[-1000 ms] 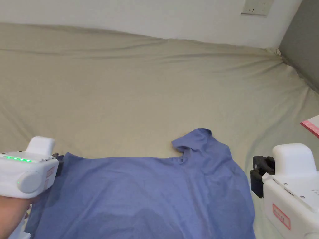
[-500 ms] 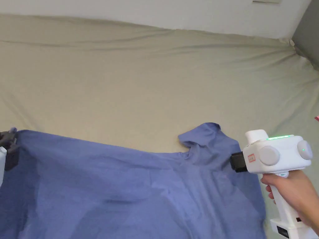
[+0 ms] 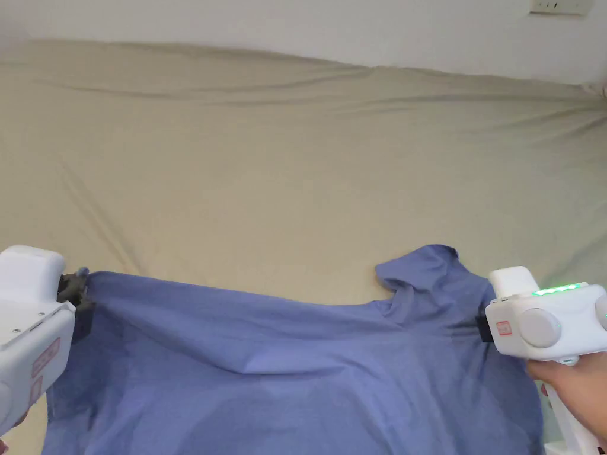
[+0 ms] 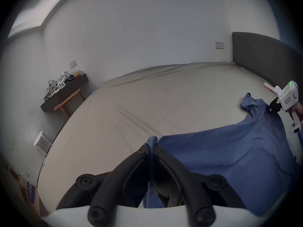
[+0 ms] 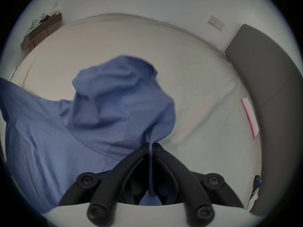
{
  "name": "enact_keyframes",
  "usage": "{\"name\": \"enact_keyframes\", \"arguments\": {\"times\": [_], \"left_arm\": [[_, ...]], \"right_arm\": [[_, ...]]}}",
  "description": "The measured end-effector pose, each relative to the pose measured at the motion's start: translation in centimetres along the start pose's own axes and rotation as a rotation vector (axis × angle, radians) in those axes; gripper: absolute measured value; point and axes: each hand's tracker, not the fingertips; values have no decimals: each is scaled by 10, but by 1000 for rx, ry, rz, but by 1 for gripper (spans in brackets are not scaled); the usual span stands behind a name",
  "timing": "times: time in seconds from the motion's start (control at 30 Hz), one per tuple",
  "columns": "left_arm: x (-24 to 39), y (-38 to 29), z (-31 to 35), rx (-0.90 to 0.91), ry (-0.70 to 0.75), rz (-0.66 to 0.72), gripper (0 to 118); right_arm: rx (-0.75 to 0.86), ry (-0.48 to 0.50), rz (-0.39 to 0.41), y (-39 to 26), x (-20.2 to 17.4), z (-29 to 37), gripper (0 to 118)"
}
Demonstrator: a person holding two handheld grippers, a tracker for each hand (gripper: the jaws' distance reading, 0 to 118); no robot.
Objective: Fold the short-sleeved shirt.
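While pinched by both tools [image 4: 151, 150] [image 5: 150, 146], shirt [image 3: 284, 367] apparently off bed [image 3: 296, 178]

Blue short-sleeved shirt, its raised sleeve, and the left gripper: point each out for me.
Blue short-sleeved shirt [image 3: 284, 379], head view, middle of the body panel.
Raised sleeve [image 3: 424, 272], head view, its flat upper face.
Left gripper [image 4: 152, 150], left gripper view, between the tips, shut on the shirt's edge.
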Motion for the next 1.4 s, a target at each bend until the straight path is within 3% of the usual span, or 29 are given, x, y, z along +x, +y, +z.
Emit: {"name": "enact_keyframes", "arguments": {"times": [0.27,0.53,0.7,0.9,1.07,1.4], "left_arm": [[-24,42,64,175,52,36,2],[-51,86,168,410,128,66,2],[-68,100,234,546,162,99,2],[-83,119,299,674,188,125,2],[-94,144,327,742,200,146,2],[-116,233,311,758,199,177,2]], "right_arm": [[358,-25,-114,8,27,162,4],[690,-114,-186,-19,32,337,4],[839,-200,-175,-39,31,412,4],[953,-238,-191,-45,37,477,4],[1023,-292,-141,-31,40,521,4],[1080,-361,-125,53,67,546,4]]}}
